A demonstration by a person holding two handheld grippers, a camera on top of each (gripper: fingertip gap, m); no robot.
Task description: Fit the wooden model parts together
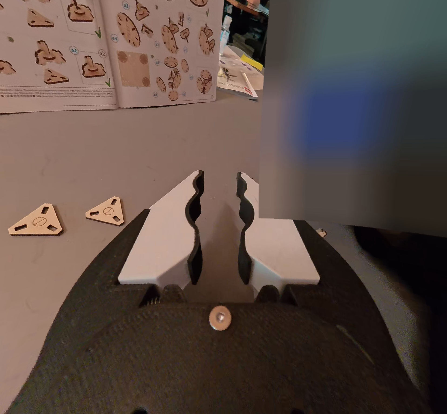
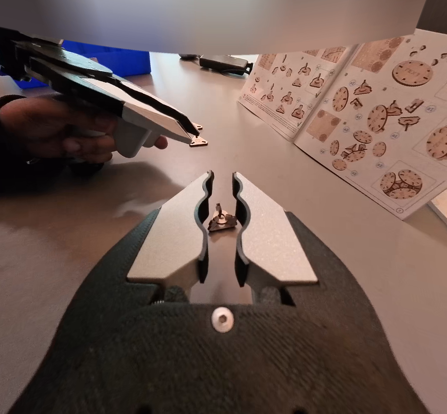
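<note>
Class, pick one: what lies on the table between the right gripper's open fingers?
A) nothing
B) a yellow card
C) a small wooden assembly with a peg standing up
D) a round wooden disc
C: a small wooden assembly with an upright peg sits on the table between the right gripper's separated fingers.

Left tool [image 1: 220, 172]: two white wedge-shaped fingers [image 1: 169, 233], each lined on its inner face with a black wavy pad. Fingers are seated in a black, coarsely layered printed body with one silver screw [image 1: 219, 317] on the centreline. Right tool [image 2: 223, 175]: same build, white fingers, dark wavy pads, dark ribbed body, pale screw [image 2: 222, 322]. Hand [image 2: 60, 129] grips a white handle; dark sleeve at the wrist.
</note>
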